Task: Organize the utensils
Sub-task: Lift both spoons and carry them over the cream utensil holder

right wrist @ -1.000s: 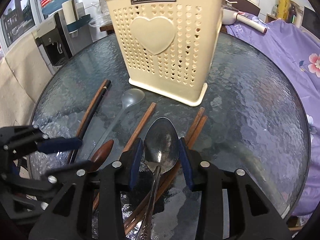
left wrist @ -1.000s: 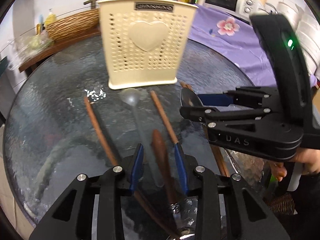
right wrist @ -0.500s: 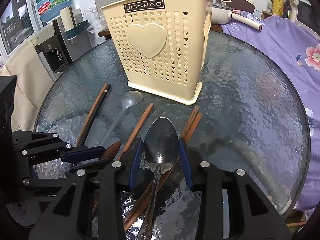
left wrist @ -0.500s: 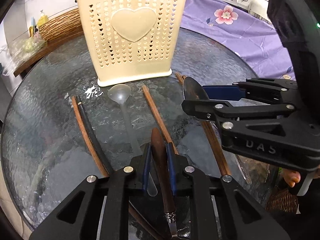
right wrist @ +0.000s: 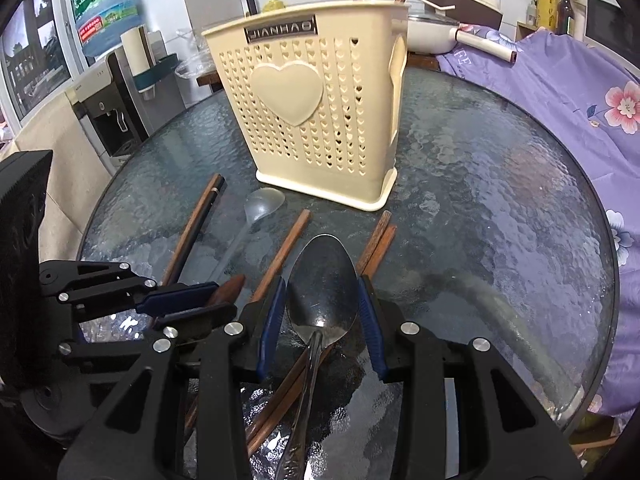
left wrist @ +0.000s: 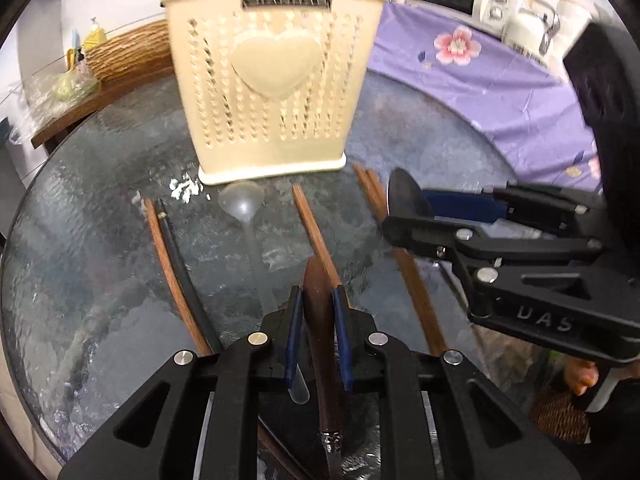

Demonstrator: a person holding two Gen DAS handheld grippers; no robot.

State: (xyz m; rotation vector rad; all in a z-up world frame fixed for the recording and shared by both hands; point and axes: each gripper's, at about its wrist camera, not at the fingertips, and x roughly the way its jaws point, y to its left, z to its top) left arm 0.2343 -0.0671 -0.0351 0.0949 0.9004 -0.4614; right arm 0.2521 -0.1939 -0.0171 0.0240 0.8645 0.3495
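On the round glass tabletop a cream perforated utensil holder w/ a raised heart is stood upright, near the far-middle part. Just in front of it the utensils are laid out: a pair of chopsticks, one brown & one black, at the left; a clear plastic spoon w/ its bowl almost touching the holder's base; a single brown chopstick beside it; two more brown chopsticks to the right.

The left tool is seen clamped on a dark wooden-handled utensil: both blue pads are pressed against the handle's sides, the jaws having just been closing onto it. The handle's rounded end is pointed toward the holder; its metal part (knife or other, cannot be told) is hidden low in the left wrist view. The clear spoon's handle is passed just under the left pad, not gripped.

The right tool is held w/ a metal spoon between its blue pads, bowl forward & face up, handle running back under the tool. The pads are touching the bowl's edges, so it is gripped. Both tools are side by side, near each other, well short of the holder.

A purple flowered cloth is draped at the right.
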